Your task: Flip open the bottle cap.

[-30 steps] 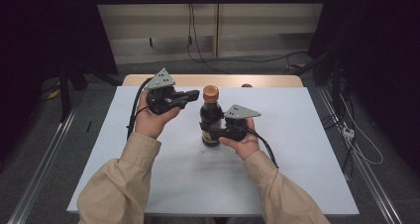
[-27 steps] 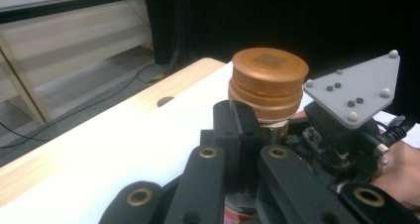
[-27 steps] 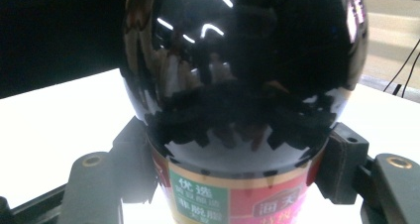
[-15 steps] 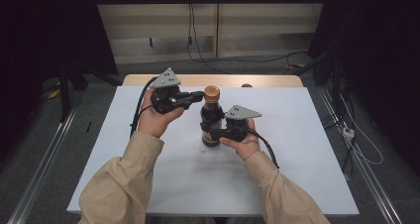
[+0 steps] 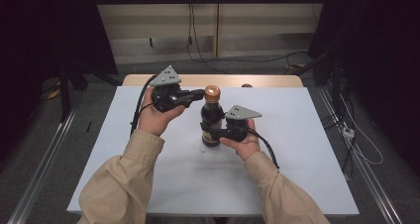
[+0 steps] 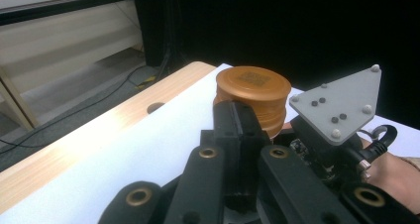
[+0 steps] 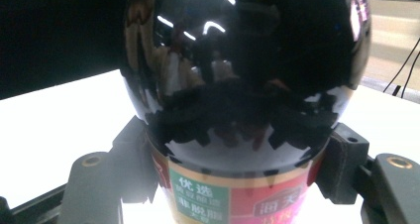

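A dark glass bottle with an orange cap stands upright in the middle of the white table. My right gripper is shut on its lower body just above the red and green label; one pad presses on each side of the bottle. My left gripper is held level from the left, its jaws shut together with nothing between them. Their tips sit against the near side of the cap.
A wooden strip with a hole runs along the table's far edge. Cables lie on the floor beyond it. Dark curtains hang at both sides. White table surface lies around the bottle.
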Demonstrator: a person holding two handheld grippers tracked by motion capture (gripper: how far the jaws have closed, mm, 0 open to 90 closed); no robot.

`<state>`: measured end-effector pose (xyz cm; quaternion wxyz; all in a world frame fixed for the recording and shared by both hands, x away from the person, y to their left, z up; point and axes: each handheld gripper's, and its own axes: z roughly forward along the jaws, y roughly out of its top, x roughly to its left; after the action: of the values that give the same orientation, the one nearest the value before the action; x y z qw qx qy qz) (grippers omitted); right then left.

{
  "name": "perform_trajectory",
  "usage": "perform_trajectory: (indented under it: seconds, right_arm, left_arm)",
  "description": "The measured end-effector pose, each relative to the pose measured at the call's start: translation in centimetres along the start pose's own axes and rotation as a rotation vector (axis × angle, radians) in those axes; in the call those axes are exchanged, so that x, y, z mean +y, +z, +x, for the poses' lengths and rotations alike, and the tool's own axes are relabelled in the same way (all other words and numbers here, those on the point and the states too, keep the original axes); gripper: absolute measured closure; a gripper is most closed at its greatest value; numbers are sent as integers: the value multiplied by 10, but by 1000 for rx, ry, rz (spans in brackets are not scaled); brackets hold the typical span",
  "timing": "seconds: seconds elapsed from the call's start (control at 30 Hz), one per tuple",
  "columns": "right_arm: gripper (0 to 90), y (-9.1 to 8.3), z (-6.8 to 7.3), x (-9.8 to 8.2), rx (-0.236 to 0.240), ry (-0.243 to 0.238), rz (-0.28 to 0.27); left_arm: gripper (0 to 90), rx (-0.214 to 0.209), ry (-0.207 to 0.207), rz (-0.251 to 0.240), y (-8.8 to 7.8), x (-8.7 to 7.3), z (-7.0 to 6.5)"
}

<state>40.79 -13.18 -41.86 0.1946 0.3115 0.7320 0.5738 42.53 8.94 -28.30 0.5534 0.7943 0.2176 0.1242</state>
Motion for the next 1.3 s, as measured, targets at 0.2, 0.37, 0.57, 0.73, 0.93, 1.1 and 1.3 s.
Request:
perform_trajectory:
  seconds: [0.2, 0.37, 0.57, 0.73, 0.93, 1.1, 1.3]
  right_arm:
    - [307, 0, 0, 0, -2, 1, -1]
    - [307, 0, 0, -1, -3, 4, -5]
    - [308, 0, 0, -1, -4, 6, -6]
    - [307, 0, 0, -1, -3, 4, -6]
    - [308, 0, 0, -2, -2, 4, -7]
    - [308, -1, 0, -2, -4, 4, -7]
    - [308, 0, 0, -3, -6, 6, -15]
  left_arm:
    - [900, -8, -7, -9, 0, 2, 1]
    - [900, -10, -3, -11, 0, 3, 1]
    - [900, -9, -7, -9, 1, 4, 1]
    - [900, -10, -8, -11, 1, 4, 2]
    - [900, -20, -21, -21, 1, 5, 2]
    - [900, -24, -20, -23, 2, 5, 2]
    - [900, -22, -23, -27, 2, 6, 2]
